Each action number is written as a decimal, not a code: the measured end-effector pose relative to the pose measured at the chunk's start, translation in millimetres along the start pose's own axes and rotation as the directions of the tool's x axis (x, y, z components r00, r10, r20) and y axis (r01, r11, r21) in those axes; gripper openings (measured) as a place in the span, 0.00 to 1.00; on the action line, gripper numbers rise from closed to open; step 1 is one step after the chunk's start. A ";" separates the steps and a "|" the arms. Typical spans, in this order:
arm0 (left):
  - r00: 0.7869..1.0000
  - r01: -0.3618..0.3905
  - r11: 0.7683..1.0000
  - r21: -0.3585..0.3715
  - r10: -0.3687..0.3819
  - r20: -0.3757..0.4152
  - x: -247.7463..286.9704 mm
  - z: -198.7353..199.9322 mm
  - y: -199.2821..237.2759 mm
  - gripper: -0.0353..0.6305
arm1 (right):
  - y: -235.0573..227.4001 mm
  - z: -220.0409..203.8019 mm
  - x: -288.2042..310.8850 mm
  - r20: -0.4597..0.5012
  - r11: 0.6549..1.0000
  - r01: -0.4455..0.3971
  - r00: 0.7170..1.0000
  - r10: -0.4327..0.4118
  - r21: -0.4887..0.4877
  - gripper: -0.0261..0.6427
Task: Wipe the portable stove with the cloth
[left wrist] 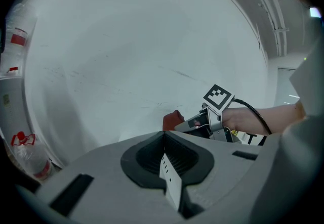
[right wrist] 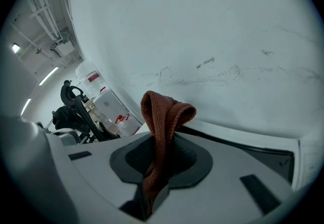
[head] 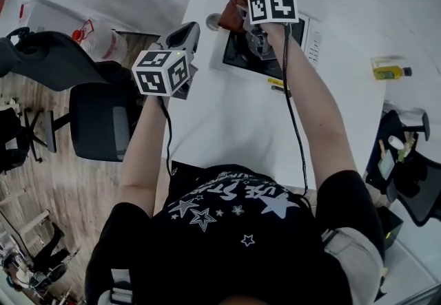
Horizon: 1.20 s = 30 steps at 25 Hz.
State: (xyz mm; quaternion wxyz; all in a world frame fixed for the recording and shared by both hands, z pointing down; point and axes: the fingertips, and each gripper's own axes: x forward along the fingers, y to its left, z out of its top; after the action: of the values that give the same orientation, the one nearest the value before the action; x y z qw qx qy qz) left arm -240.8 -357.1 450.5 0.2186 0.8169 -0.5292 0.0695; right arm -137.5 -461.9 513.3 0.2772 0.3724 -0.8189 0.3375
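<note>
Your right gripper point(right wrist: 158, 153) has its jaws clamped on a rust-brown terry cloth point(right wrist: 163, 117). The fabric runs up between the dark pads and folds over in a loop above them. Your left gripper point(left wrist: 165, 141) has its jaws closed together with nothing between them.

Only the head view shows the black-topped portable stove with a white body point(head: 238, 57). It sits at the far end of the white table point(head: 227, 124), and the right gripper point(head: 245, 21) holds the cloth point(head: 233, 10) over the stove's far left corner. I cannot tell whether the cloth touches the stove. The left gripper point(head: 186, 36) hangs over the table's left edge, just beside the stove and apart from it.

The left gripper view catches the right gripper point(left wrist: 206, 123) from the side, with the cloth point(left wrist: 174, 118) poking out past it. The stove is hidden there behind the left gripper's own body. In the right gripper view a dark strip at lower right may be the stove top, but that is too little to be sure. In the head view the right gripper's cube and your forearm cover much of the stove.
</note>
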 end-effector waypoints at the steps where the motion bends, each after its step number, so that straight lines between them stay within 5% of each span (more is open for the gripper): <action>1: 1.000 0.004 1.000 0.004 -0.004 -0.001 0.5 0.7 -2.0 0.06 | -1.4 0.1 -1.6 0.001 1.000 0.002 1.000 -0.002 0.002 0.14; 30: 0.997 0.075 0.995 0.059 -0.073 -0.026 30.4 5.3 -86.3 0.06 | -92.0 -41.2 -81.9 0.023 0.992 0.063 0.998 -0.066 0.109 0.14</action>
State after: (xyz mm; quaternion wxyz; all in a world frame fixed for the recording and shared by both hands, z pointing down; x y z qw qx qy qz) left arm -151.1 -355.0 431.8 0.2025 0.8413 -0.4937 0.0870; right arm -9.3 -441.6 512.9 0.2563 0.4176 -0.7906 0.3673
